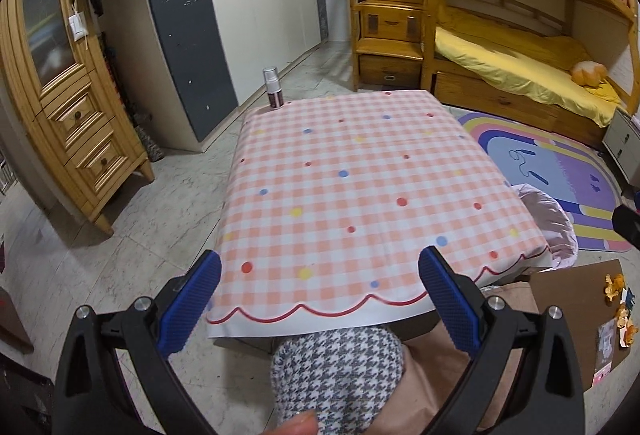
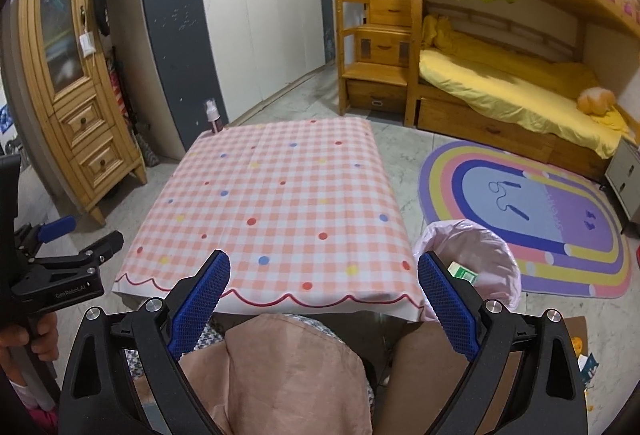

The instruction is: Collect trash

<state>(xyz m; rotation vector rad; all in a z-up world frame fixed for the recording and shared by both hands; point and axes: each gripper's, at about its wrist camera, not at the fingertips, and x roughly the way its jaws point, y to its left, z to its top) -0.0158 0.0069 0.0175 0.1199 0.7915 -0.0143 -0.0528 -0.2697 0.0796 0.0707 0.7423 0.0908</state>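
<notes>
The table (image 1: 360,195) under a pink checked cloth carries only a small spray bottle (image 1: 272,87) at its far left corner. Orange peels (image 1: 616,289) and paper scraps (image 1: 606,345) lie on a cardboard sheet (image 1: 572,299) on the floor at the right; the peels (image 2: 578,347) also show in the right wrist view. A bin lined with a pink bag (image 2: 496,251) stands by the table's near right corner, with a green-and-white carton (image 2: 462,271) inside. My left gripper (image 1: 318,261) and my right gripper (image 2: 323,259) are both open and empty over the table's near edge.
My left gripper (image 2: 97,229) shows at the left edge, held by a hand (image 2: 40,343). The person's knees (image 2: 288,367) are under the near table edge. A rainbow rug (image 2: 532,215), a bunk bed (image 2: 520,91), wardrobes (image 2: 256,15) and a wooden cabinet (image 2: 76,83) ring the floor.
</notes>
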